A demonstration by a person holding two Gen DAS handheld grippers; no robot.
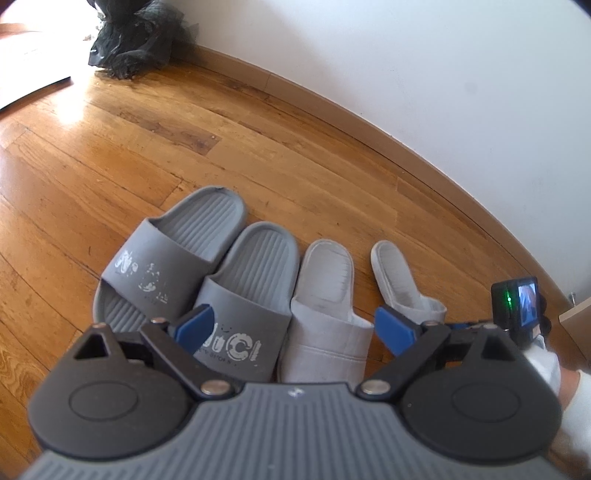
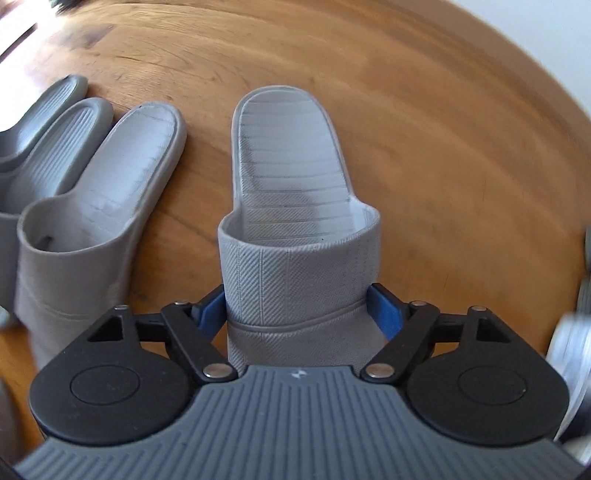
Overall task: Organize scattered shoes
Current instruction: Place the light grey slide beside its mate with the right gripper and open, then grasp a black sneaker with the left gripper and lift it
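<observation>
On the wooden floor, two dark grey slides (image 1: pixel 173 258) (image 1: pixel 251 291) and a light grey fabric slipper (image 1: pixel 328 314) lie in a row, toes towards me. My left gripper (image 1: pixel 295 326) hovers open above them with nothing between its blue pads. A second light grey slipper (image 2: pixel 291 184) lies apart to the right of its partner (image 2: pixel 122 177). My right gripper (image 2: pixel 298 310) is shut on that slipper's upper band, one blue pad pressing on each side. In the left wrist view this slipper (image 1: pixel 399 280) sits beside the right gripper's camera unit (image 1: pixel 517 310) and a gloved hand (image 1: pixel 546 362).
A white wall (image 1: pixel 406 74) with a wooden baseboard (image 1: pixel 332 118) runs behind the shoes. A black bag (image 1: pixel 136 33) sits in the far left corner. A pale wooden edge (image 1: pixel 576 317) stands at the right. Blurred grey objects (image 2: pixel 576 350) lie at the right edge.
</observation>
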